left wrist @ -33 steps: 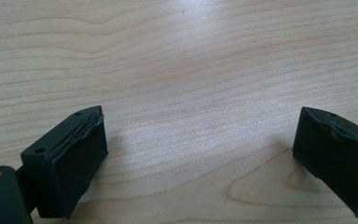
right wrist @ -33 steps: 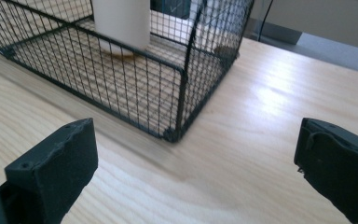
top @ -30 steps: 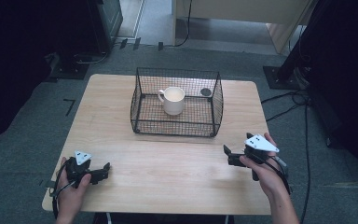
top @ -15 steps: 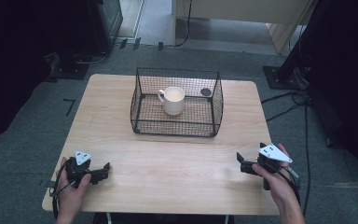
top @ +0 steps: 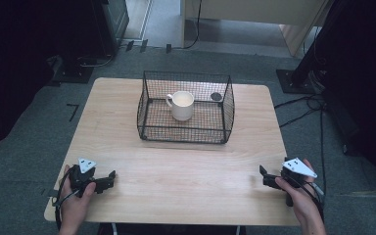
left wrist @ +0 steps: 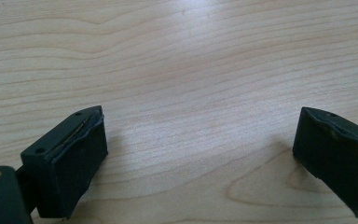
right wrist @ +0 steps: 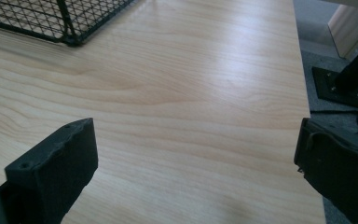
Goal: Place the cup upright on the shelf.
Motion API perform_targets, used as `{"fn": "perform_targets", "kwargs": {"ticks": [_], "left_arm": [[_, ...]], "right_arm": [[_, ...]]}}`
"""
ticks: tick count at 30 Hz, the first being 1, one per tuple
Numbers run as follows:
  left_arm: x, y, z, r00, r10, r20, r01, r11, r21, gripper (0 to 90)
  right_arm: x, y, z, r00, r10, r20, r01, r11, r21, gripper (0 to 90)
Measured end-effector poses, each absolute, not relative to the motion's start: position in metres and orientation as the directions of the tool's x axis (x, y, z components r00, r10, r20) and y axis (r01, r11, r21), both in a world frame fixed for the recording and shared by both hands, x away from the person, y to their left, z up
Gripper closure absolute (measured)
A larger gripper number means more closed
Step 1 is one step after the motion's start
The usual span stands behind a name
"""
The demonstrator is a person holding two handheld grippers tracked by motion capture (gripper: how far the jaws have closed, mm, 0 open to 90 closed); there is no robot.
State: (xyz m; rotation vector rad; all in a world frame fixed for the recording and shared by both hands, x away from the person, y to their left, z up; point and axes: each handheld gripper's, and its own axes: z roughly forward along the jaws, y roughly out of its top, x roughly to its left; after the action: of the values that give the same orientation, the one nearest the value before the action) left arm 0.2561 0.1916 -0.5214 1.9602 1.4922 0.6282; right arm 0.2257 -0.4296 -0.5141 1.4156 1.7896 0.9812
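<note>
A black wire basket [top: 186,108] stands on the far middle of the wooden table [top: 176,166]. Inside it sits a white mug [top: 182,105] upright, handle to the left, and a small dark round object [top: 216,96] lies at the basket's back right. My left gripper [top: 110,177] rests at the front left of the table, open, with bare wood between its jaws [left wrist: 196,154]. My right gripper [top: 263,175] is low over the front right corner, open and holding nothing; a corner of the basket [right wrist: 70,23] shows at the upper left of its view.
The table's right edge [right wrist: 307,93] runs close beside my right gripper, with grey carpet and a black stand base [right wrist: 340,84] beyond it. Dark furniture and cables [top: 303,103] surround the table on the floor.
My right gripper has drawn back toward the front right corner of the table and lowered. The left gripper, basket and mug have stayed put.
</note>
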Motion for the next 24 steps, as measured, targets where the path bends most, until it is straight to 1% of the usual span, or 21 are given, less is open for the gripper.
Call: {"fn": "perform_targets", "kwargs": {"ticks": [10,13,16,21,24], "left_arm": [[0.256,0.192,-0.521,0.259,0.966,0.016,0.686,-0.196,0.7,3.4],[0.256,0.192,-0.522,0.259,0.966,0.016,0.686,-0.196,0.701,3.4],[0.256,0.192,-0.522,0.259,0.966,0.016,0.686,-0.196,0.701,3.4],[0.256,0.192,-0.522,0.259,0.966,0.015,0.686,-0.195,0.701,3.4],[0.256,0.192,-0.522,0.259,0.966,0.016,0.686,-0.196,0.701,3.4]], "right_arm": [[0.219,-0.438,-0.524,-0.175,0.984,-0.03,0.521,0.119,0.846,0.0],[0.219,-0.439,-0.525,-0.166,0.985,-0.049,0.536,0.132,0.834,0.0],[0.219,-0.439,-0.525,-0.152,0.986,-0.07,0.564,0.144,0.813,0.0],[0.22,-0.436,-0.529,-0.183,0.981,-0.059,0.649,0.166,0.743,0.0],[0.22,-0.435,-0.529,-0.185,0.981,-0.053,0.654,0.163,0.739,0.0]]}}
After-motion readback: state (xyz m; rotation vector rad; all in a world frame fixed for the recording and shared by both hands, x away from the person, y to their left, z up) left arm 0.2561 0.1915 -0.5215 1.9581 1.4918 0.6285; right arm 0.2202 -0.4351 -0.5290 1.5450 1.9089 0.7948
